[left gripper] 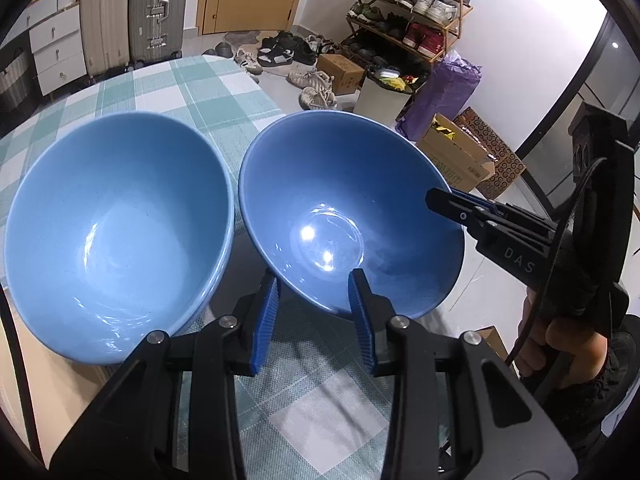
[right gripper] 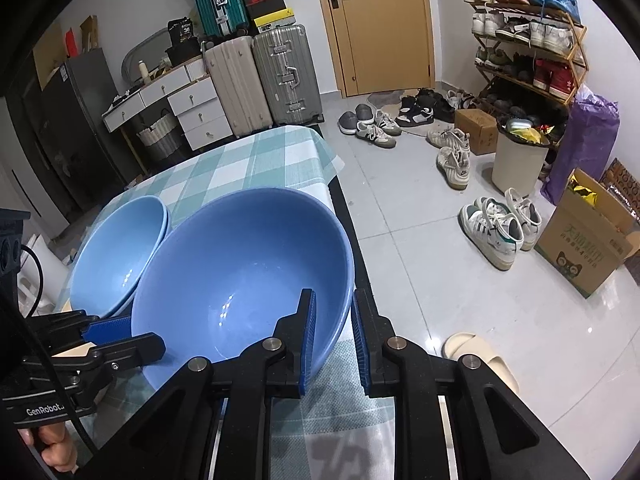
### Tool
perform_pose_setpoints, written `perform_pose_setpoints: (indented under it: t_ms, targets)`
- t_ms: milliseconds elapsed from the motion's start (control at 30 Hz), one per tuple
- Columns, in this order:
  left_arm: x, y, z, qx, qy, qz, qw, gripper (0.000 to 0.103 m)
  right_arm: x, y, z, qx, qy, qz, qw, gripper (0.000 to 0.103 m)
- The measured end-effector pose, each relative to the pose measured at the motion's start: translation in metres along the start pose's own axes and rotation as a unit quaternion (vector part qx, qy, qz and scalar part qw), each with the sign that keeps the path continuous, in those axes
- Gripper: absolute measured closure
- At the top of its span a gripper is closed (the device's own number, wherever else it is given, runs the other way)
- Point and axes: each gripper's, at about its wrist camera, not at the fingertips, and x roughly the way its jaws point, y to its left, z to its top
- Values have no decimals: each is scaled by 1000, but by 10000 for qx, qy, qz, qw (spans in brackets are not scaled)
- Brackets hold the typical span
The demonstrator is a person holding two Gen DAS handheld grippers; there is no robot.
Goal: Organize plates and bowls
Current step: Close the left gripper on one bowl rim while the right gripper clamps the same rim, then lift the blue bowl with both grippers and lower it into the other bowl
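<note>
Left gripper (left gripper: 314, 280) tipped down, pinching the near rim of the darker blue bowl (left gripper: 340, 184), right gripper (right gripper: 334, 300) tipped down, clamped on its right rim, lighter blue bowls (left gripper: 116, 216) just beside, on the checked tablecloth (left gripper: 192, 80).

Darker blue bowl (left gripper: 352, 216): glossy, empty, upright but tipped, at the table's edge, rim gripped on two sides. Paler blue bowls (left gripper: 116, 236): nested as a stack of two, visible in the right wrist view (right gripper: 120, 256), upright, at 9 o'clock of the darker one, rims almost touching.
</note>
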Motion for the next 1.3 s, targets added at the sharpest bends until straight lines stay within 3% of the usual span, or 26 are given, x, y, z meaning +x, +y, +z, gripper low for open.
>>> perform_pose_setpoints:
  t_ms: [500, 1300]
  targets:
    - [-48, -1, 1, 212, -411, -7, 9989, 71, -45, 25, 7, -198, -323, -119, 9992, 85]
    - [-164, 36, 1, 130, -1191, 330, 9922, 71, -98, 118, 36, -568, -867, 98, 9946, 84]
